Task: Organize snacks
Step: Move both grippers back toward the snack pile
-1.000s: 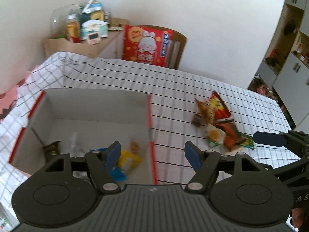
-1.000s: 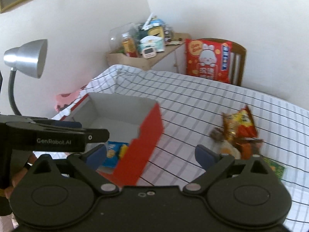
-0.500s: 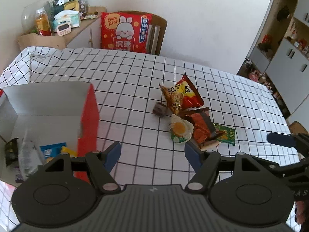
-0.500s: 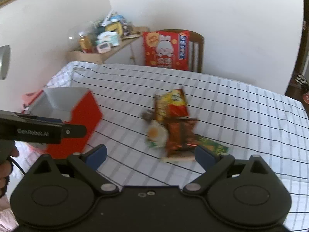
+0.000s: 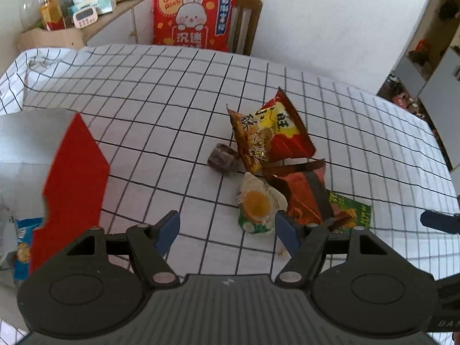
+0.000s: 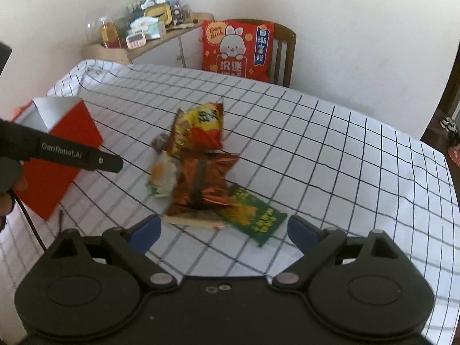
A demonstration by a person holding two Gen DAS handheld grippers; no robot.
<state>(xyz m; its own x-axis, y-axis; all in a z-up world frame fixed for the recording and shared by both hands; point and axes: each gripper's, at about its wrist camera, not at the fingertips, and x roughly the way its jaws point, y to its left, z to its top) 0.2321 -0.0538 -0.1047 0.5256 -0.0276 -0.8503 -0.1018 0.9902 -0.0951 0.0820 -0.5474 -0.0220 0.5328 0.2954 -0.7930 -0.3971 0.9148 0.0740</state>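
A pile of snacks lies on the checked tablecloth: a red-yellow chip bag [image 5: 270, 132] [image 6: 202, 128], an orange-brown foil pack [image 5: 304, 192] [image 6: 201, 184], a green packet [image 5: 352, 211] [image 6: 254, 215], a clear pack with a yellow centre [image 5: 257, 205] [image 6: 162, 176] and a small brown candy [image 5: 221, 159]. My left gripper [image 5: 227, 234] is open and empty, just short of the clear pack. My right gripper [image 6: 222, 230] is open and empty, just short of the green packet. A red box [image 5: 73, 178] [image 6: 61, 155] at the left holds a blue packet [image 5: 24, 244].
A wooden chair with a red rabbit cushion [image 5: 194, 20] [image 6: 237, 49] stands at the table's far side. A cluttered shelf [image 5: 77, 11] [image 6: 138, 34] stands at the back left. The left gripper's body [image 6: 69, 153] crosses the right wrist view beside the box.
Both grippers have swung right, away from the red box, and now face the snack pile from closer. Both stayed open and empty.
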